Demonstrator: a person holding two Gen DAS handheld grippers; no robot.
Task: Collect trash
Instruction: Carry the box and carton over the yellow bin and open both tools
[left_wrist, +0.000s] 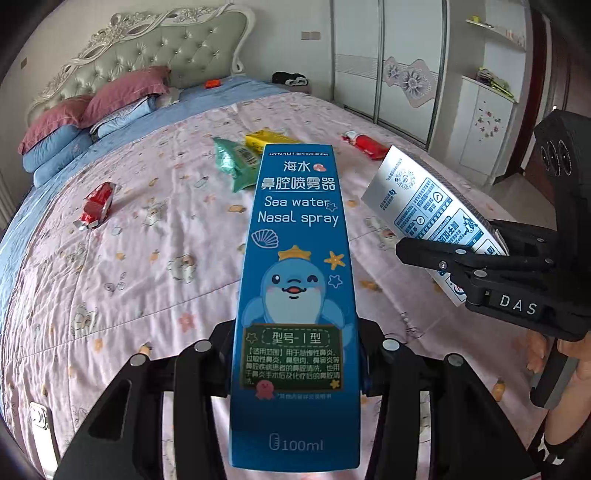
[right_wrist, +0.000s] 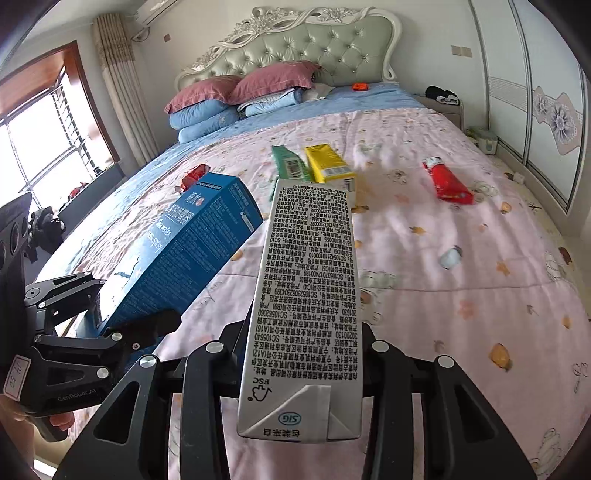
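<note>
My left gripper (left_wrist: 295, 354) is shut on a tall blue nasal spray box (left_wrist: 297, 258), held above the bed; the box also shows in the right wrist view (right_wrist: 184, 254). My right gripper (right_wrist: 303, 343) is shut on a silver milk carton (right_wrist: 306, 295), which also shows in the left wrist view (left_wrist: 424, 206). On the pink quilt lie a green packet (left_wrist: 232, 162), a yellow box (left_wrist: 266, 142), a red wrapper (left_wrist: 364, 144), a crumpled red foil wrapper (left_wrist: 96, 205) and a small white crumpled piece (right_wrist: 450, 257).
The bed's pink quilt (left_wrist: 147, 277) fills the view, with pillows (left_wrist: 92, 107) and a tufted headboard (left_wrist: 155, 48) at the far end. A wardrobe (left_wrist: 388, 55) stands to the right, a window (right_wrist: 44, 147) to the left.
</note>
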